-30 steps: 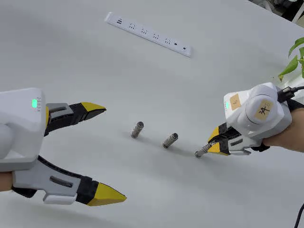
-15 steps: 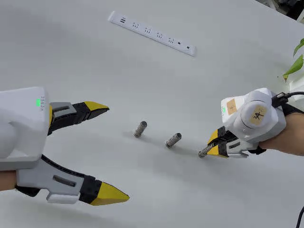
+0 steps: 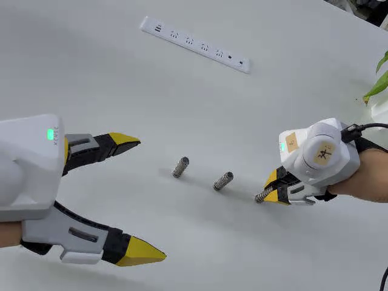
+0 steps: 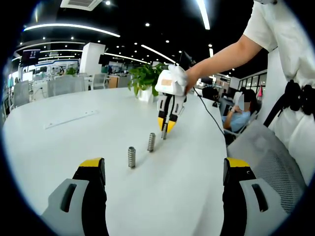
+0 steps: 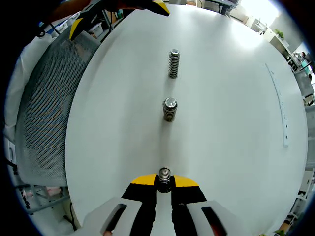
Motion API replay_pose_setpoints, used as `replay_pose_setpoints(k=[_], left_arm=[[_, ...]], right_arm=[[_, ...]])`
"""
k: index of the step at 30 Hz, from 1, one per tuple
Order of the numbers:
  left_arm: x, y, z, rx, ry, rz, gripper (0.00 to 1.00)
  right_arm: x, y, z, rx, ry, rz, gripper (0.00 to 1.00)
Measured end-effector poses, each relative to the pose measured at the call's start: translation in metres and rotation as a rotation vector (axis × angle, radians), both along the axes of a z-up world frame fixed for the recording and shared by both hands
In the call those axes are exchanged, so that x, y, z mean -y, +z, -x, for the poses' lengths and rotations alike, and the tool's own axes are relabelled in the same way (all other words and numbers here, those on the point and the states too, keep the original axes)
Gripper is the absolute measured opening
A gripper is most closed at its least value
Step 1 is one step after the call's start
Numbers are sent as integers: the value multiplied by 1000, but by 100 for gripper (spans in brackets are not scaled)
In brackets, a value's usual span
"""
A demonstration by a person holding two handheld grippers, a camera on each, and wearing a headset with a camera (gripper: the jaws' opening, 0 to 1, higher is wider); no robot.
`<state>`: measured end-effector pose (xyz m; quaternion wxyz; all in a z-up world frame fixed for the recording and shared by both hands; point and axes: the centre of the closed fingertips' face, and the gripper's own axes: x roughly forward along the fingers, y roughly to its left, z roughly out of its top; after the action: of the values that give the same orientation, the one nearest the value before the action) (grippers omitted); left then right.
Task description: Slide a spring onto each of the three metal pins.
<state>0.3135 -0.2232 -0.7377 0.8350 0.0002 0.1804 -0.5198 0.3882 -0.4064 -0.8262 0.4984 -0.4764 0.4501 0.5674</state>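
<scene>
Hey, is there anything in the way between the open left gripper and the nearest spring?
Nothing visible: only bare table lies between the left gripper and the nearest spring.

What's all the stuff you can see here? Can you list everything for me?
springs on pins: three, silver, upright in a row mid-table
end spring: one of those three, silver, between the right gripper's jaws
power strip: one, white, far side of the table
plant: one, green, at the table's edge beyond the right gripper
table: one, white
mesh chair: one, grey, beside the table
left gripper: one, white and black with yellow tips, open, near side
right gripper: one, same colours, shut on the end spring
forearm: one, bare, behind the right gripper
</scene>
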Motion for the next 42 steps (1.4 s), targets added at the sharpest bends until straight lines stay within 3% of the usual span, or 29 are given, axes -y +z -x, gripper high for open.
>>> replay_pose_setpoints(k=[14, 25, 32, 42], left_arm=[[-1, 0, 1, -1, -1, -4, 99], [-3, 3, 2, 3, -3, -14, 99], [-5, 3, 3, 10, -9, -30, 99], [-9, 4, 5, 18, -20, -75, 99]], right_arm=[[-1, -2, 2, -4, -12, -6, 8], [-4, 11, 1, 11, -57, -45, 16], [-5, 29, 2, 25, -124, -113, 24], [5, 61, 12, 76, -294, -286, 36]])
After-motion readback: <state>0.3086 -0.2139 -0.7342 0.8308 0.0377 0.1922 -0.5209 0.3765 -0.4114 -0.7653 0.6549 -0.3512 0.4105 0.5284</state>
